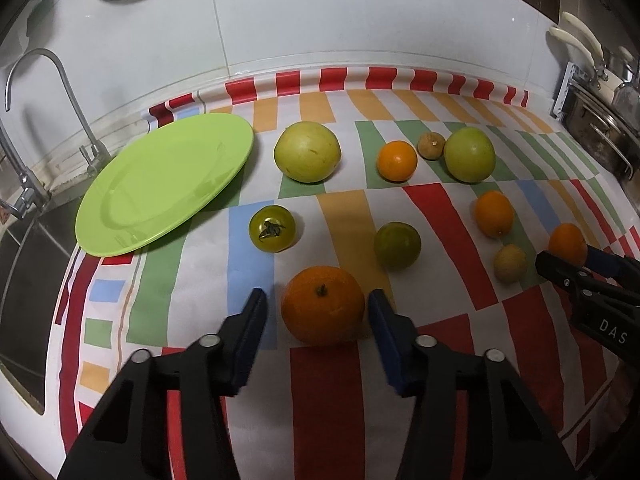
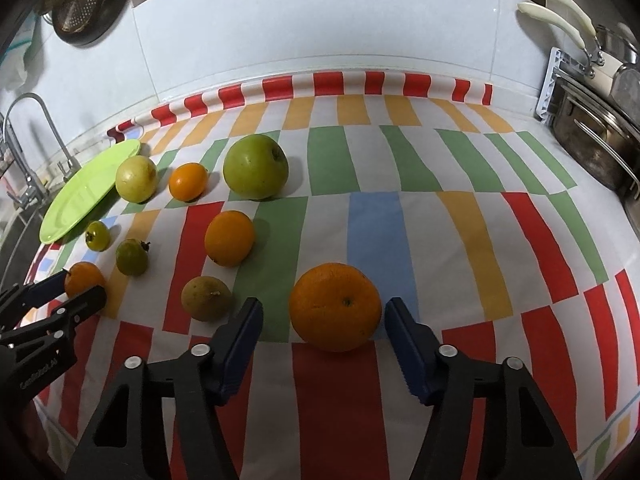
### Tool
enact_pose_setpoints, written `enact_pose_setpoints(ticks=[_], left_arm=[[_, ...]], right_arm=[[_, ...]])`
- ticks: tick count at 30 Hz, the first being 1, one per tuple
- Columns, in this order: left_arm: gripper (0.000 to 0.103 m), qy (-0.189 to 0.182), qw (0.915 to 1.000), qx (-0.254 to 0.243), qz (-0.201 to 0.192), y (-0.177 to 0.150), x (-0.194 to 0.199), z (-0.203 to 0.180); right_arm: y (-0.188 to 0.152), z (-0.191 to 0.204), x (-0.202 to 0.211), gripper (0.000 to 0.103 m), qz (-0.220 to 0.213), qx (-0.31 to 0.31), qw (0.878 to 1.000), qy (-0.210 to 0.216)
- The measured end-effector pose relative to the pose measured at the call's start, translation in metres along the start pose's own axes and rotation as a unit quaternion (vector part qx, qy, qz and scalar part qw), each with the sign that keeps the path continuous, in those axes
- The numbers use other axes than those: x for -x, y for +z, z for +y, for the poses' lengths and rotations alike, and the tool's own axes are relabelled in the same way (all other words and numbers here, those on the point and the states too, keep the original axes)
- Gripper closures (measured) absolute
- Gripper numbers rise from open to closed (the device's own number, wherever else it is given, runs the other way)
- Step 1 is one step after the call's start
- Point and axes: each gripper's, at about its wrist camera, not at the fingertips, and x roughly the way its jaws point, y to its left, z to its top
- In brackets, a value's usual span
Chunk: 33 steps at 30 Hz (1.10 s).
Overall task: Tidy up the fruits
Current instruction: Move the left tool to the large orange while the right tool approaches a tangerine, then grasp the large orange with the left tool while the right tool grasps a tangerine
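On the striped cloth (image 1: 440,216), an orange (image 1: 322,304) lies between the fingers of my left gripper (image 1: 316,296). Its right pad is at the peel, while a gap shows on the left, so it is open. My right gripper (image 2: 324,306) is open around another orange (image 2: 335,306), with gaps on both sides. A green plate (image 1: 160,184) sits empty at the back left. Loose fruit lies between them: a yellow-green fruit (image 1: 307,151), a green apple (image 1: 469,154), two green tomatoes (image 1: 272,228) (image 1: 397,245) and small oranges (image 1: 397,161) (image 1: 494,213).
A sink with a tap (image 1: 40,120) lies left of the cloth. Steel pots on a rack (image 2: 600,136) stand at the right, and a tiled wall is close behind. Two small brown fruits (image 1: 431,145) (image 1: 510,263) lie among the others.
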Motion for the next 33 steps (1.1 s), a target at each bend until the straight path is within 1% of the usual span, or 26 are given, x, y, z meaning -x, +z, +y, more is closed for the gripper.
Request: enact_pose_setpoints(ticks=[2, 4, 7, 12, 17, 22, 33], left_arm=[[0.058, -0.002, 1.0000, -0.001, 0.002, 0.000, -0.002, 0.000], [0.062, -0.006, 1.0000, -0.001, 0.001, 0.001, -0.002, 0.001], [0.062, -0.005, 1.0000, -0.005, -0.001, 0.000, -0.002, 0.000], [0.062, -0.006, 1.0000, -0.004, -0.005, -0.001, 0.000, 0.000], [0.062, -0.007, 0.9998, -0.004, -0.017, -0.002, 0.008, 0.000], [0.062, -0.007, 0.9995, -0.004, -0.032, -0.003, 0.023, 0.002], [0.062, -0.015, 0.9976, 0.001, -0.068, -0.008, 0.062, 0.013]], right_arm=[[0.000, 0.001, -0.001, 0.046, 0.002, 0.002, 1.000, -0.001], [0.000, 0.001, -0.001, 0.052, 0.000, 0.002, 1.000, -0.004], [0.001, 0.000, 0.001, 0.059, -0.009, 0.003, 1.000, -0.009], [0.002, 0.002, 0.002, 0.059, -0.014, 0.010, 1.000, -0.006], [0.004, 0.006, 0.011, 0.059, -0.030, 0.021, 0.999, -0.004], [0.004, 0.013, 0.021, 0.059, -0.040, 0.032, 0.999, 0.003], [0.004, 0.032, 0.057, 0.059, -0.073, 0.052, 0.996, 0.020]])
